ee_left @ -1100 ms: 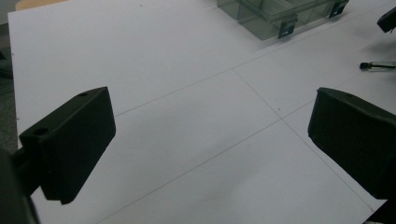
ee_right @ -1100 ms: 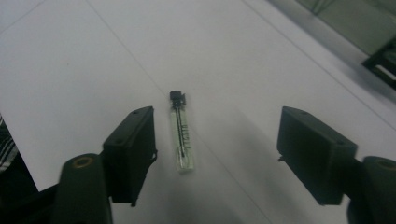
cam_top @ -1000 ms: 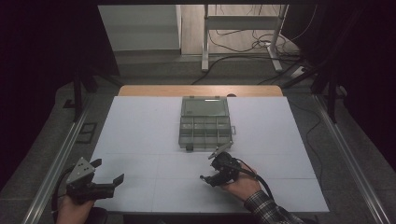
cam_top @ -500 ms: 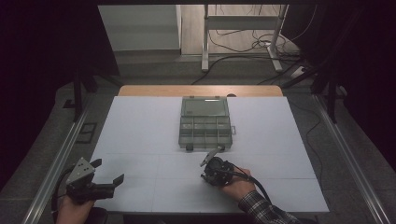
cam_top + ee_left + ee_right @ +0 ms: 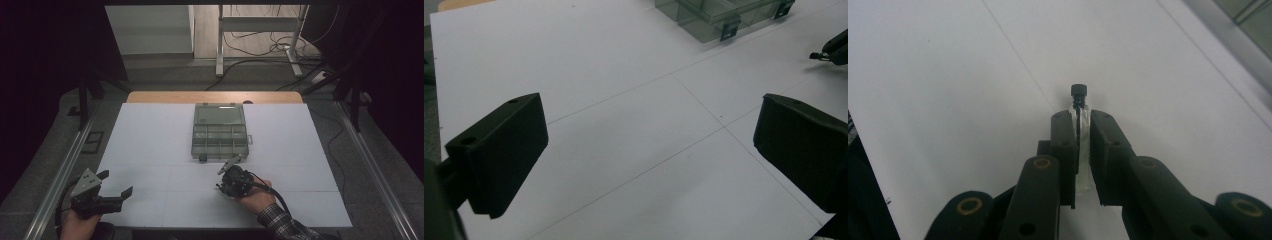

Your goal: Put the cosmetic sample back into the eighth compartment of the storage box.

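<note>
White table (image 5: 150,145), cables (image 5: 260,47) on floor beyond.

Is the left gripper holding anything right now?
No, the left gripper has its jaws spread wide apart with nothing but bare white table between them.

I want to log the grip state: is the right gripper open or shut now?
Shut. In the right gripper view the right gripper has its jaws closed on a small black-headed screw, whose head sticks out past the tips.

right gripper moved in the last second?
Yes. The right gripper, shut on a small screw, backed away from the compartment box, toward the person.
</note>
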`<state>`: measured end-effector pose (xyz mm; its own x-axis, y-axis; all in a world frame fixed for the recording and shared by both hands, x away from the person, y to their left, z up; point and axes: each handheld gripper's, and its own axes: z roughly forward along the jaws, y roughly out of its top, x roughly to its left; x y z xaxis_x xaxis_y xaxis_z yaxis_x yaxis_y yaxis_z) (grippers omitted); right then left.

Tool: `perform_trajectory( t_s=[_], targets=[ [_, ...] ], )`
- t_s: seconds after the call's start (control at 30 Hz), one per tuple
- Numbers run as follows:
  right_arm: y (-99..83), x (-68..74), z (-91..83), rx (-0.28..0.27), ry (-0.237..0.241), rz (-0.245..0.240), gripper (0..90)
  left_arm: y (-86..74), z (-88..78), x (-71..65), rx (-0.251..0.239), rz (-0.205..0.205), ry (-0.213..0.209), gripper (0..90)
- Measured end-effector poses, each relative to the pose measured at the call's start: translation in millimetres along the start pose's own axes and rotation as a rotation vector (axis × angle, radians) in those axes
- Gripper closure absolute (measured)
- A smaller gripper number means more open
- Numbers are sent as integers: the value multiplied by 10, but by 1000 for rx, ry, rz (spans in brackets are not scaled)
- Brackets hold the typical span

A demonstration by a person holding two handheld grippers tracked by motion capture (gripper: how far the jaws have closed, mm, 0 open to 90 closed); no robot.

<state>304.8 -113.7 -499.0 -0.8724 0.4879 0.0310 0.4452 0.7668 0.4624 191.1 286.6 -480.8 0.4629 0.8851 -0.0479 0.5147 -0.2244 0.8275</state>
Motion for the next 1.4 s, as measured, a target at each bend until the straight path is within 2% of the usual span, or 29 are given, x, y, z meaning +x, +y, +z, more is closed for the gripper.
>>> perform_trajectory(
  t_s=[0.47,1.37,1.4],
  targets=[
    [-8,-87,-121,-52,-8,27,809,-3,-4,11,-4,-9,-4,18],
    [-52,-357,-288,-147,-49,87,809,-2,0,14,-3,-11,-7,20],
    [-50,-365,-291,-146,-52,102,809,-2,-1,14,-2,-11,-7,20]
  ],
)
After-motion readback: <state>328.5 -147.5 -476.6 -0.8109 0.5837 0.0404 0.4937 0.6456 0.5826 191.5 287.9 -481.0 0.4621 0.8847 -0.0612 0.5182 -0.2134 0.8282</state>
